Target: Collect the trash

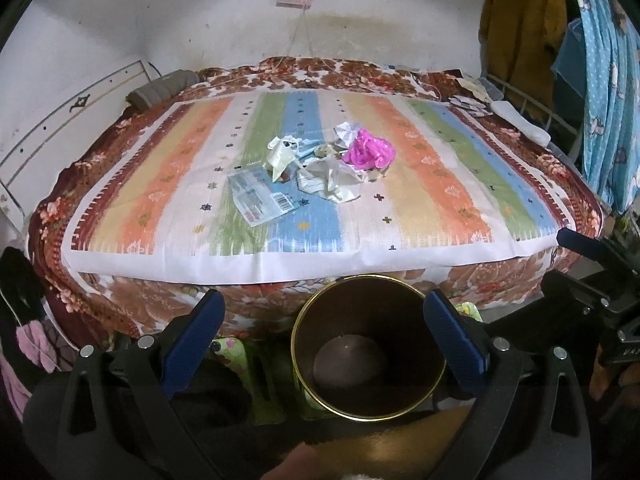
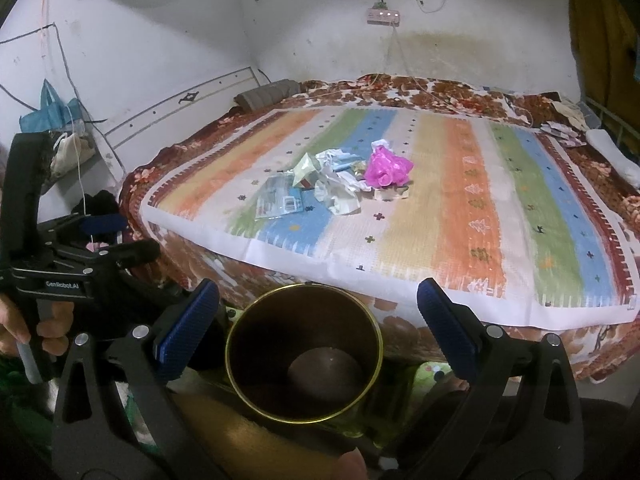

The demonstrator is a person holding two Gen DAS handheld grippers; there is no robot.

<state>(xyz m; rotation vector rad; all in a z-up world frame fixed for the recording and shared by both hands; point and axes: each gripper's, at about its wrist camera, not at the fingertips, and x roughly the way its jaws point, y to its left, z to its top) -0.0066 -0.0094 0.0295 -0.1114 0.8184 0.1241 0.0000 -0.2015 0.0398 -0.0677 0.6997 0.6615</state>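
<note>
A heap of trash lies in the middle of the striped bed cover (image 1: 440, 184): a pink crumpled bag (image 1: 370, 150) (image 2: 390, 168), crumpled white paper (image 1: 332, 178) (image 2: 338, 194), a pale folded wrapper (image 1: 280, 158) (image 2: 304, 168) and a flat printed packet with a barcode (image 1: 260, 194) (image 2: 280, 198). A dark bin with a gold rim (image 1: 312, 320) (image 2: 244, 320) stands on the floor at the bed's near edge. My left gripper (image 1: 320, 308) is open above the bin. My right gripper (image 2: 318, 300) is open above it too. Both are empty and well short of the trash.
The bed fills the room to the wall. A grey roll (image 1: 164, 88) lies at its far left, small packets (image 2: 560, 134) and white cloth at far right. Clothes (image 1: 520, 32) and a blue curtain (image 1: 604, 80) hang on the right. A power strip (image 2: 383, 16) is on the wall.
</note>
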